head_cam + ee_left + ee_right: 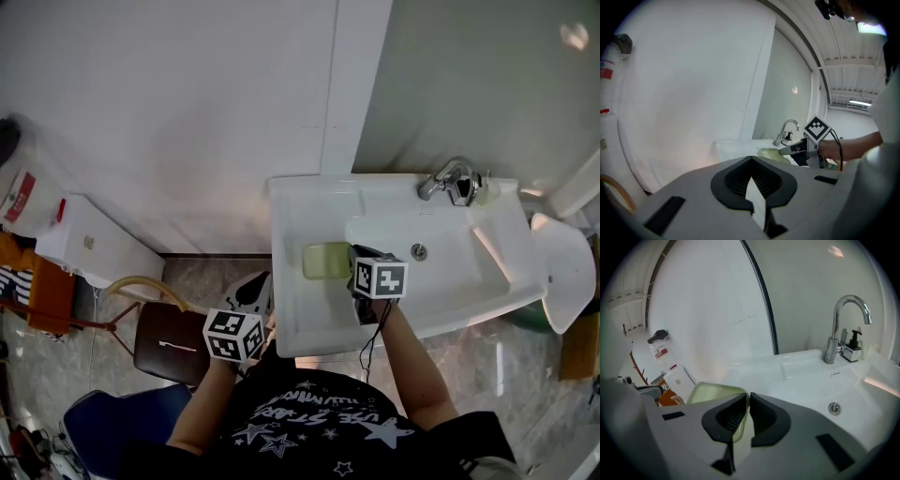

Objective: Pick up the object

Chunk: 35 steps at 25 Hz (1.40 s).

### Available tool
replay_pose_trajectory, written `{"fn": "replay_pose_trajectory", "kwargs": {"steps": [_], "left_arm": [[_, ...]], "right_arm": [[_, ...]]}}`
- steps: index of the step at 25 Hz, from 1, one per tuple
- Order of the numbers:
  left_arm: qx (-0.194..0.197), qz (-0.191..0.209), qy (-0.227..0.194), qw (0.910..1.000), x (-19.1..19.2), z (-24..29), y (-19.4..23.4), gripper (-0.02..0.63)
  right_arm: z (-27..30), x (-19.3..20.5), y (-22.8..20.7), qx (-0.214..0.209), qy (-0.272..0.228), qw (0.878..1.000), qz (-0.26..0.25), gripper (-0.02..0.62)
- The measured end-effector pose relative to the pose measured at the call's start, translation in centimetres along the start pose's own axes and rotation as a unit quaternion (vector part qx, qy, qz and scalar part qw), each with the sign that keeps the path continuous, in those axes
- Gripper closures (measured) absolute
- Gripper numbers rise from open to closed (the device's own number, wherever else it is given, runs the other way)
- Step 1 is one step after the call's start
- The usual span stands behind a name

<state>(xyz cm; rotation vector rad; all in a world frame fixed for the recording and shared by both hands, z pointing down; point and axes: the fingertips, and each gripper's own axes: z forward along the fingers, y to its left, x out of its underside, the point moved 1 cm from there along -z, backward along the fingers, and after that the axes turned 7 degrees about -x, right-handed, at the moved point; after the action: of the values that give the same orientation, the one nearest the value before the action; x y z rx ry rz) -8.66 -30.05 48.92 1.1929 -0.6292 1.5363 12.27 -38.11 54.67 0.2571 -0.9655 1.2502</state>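
White wall (187,112) behind a white sink (309,202). Over the sink's left side is the pale green dish (325,260), its thin rim clamped by the right gripper (354,261). It looks light, rigid and slick, so a rim pinch suits it. The left gripper (251,298) is closed and empty.

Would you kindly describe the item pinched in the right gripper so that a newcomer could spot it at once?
Find the white washbasin with the chrome tap. Over its left side, left of the drain, is a shallow pale green dish with rounded corners, gripped at its rim by the right gripper. It is the only coloured thing there.
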Motion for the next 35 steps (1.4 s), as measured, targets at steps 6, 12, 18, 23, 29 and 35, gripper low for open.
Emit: {"fn": "replay_pose_trajectory", "kwargs": {"steps": [6,12,18,23,29,35], "left_arm": [[-0.015,0.007,0.005,0.9999,2.5,-4.3,-3.8,0.591],[-0.039,0.000,0.015,0.9991,5.1,-8.4,-5.7,0.591],[-0.025,0.015,0.022,0.9993,6.2,-9.5,-7.4,0.591],[-0.005,0.020,0.015,0.9997,6.2,-9.7,-8.6,0.592],[0.022,0.020,0.028,0.9992,7.9,-13.0,-8.8,0.592],[0.043,0.020,0.031,0.9984,9.6,-17.4,-8.1,0.592]], "right_arm": [[-5.3,3.1,0.8,-0.031,-0.008,0.999,0.001,0.564],[-8.3,6.8,1.5,-0.056,-0.010,0.998,0.011,0.565],[-10.4,8.6,1.4,-0.043,-0.018,0.999,0.007,0.564],[-11.7,9.2,1.0,-0.018,-0.029,0.999,0.013,0.563],[-13.4,11.2,2.9,0.014,-0.039,0.999,0.020,0.565],[-16.0,14.7,6.4,0.035,-0.035,0.999,0.022,0.565]]}}
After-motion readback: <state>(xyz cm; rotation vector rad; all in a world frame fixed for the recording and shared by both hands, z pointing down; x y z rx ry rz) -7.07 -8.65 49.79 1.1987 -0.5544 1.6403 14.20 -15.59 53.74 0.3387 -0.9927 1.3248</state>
